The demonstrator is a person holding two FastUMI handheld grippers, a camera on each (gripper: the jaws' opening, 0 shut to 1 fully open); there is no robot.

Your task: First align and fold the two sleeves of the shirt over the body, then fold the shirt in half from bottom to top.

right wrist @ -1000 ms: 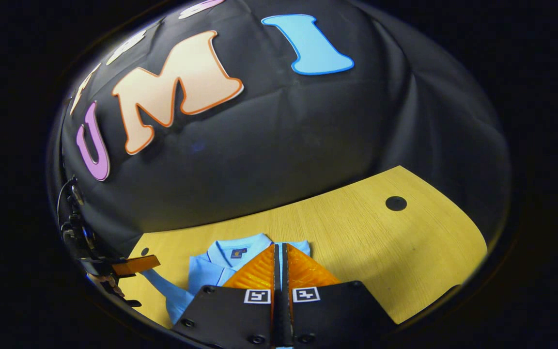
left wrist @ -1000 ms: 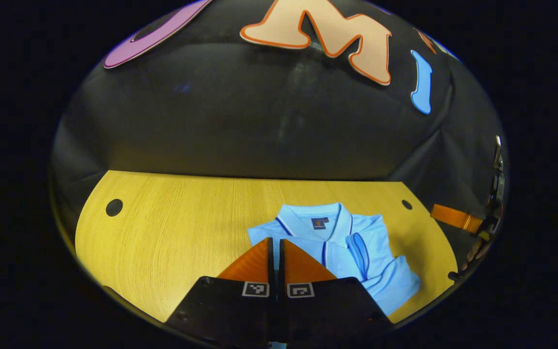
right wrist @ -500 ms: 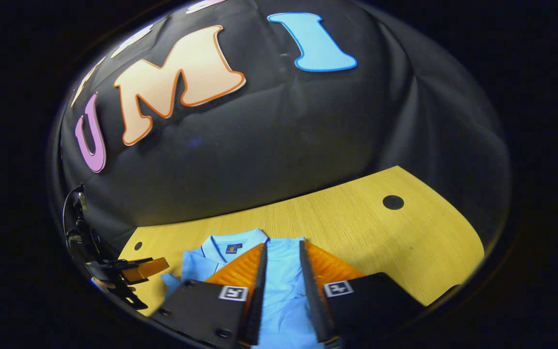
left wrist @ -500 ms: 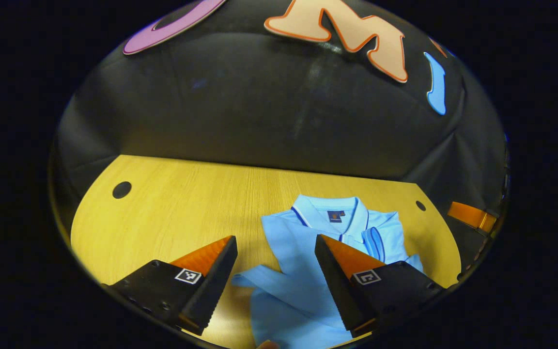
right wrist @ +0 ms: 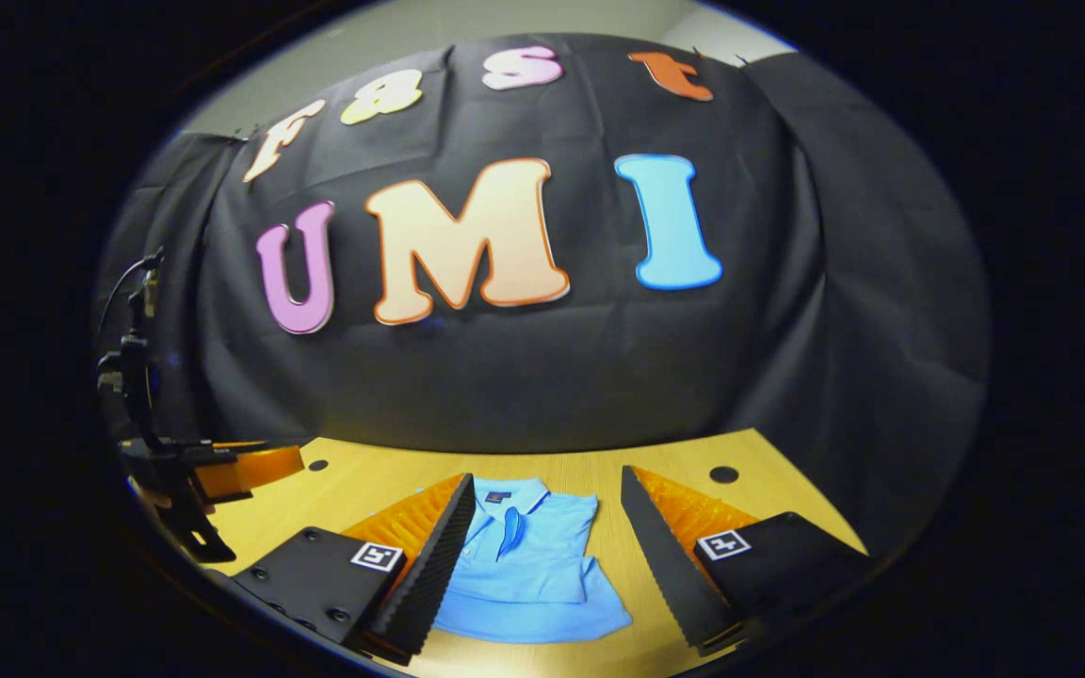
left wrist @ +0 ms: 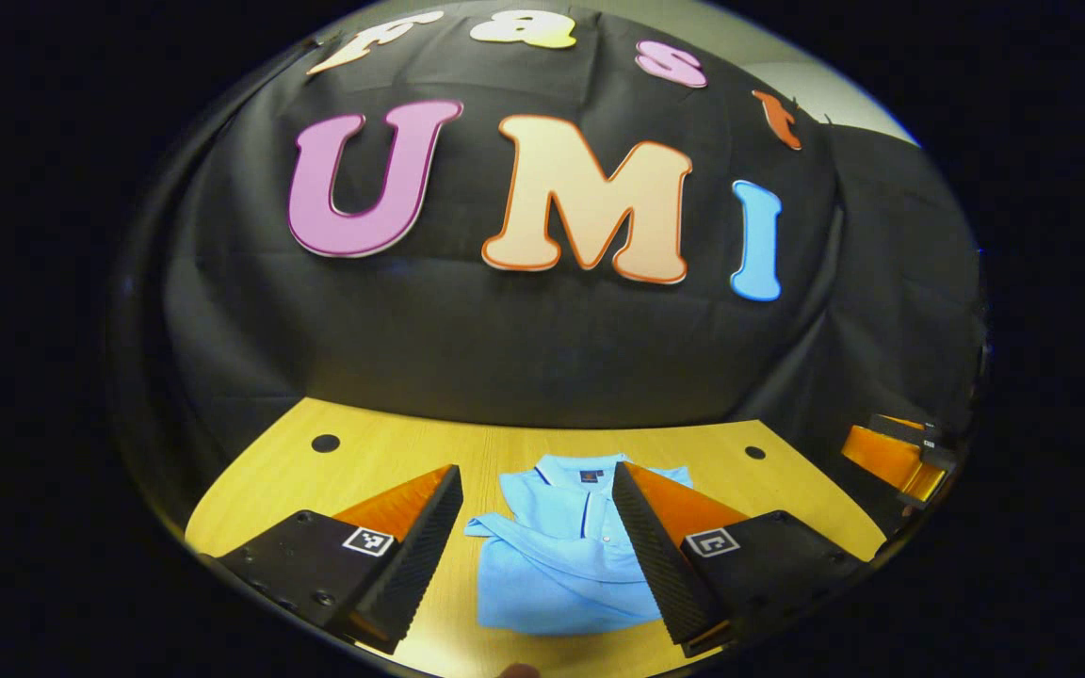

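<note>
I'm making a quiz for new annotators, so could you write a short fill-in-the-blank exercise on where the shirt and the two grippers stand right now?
1. The blue shirt lies folded on the wooden ____.
2. The fingers of the left gripper stand ____, with nothing between them.
3. The right gripper is open and holds ____.
4. At the far end of the shirt, toward the booth's wall, is its ____.

Missing words: table; open; nothing; collar
</note>
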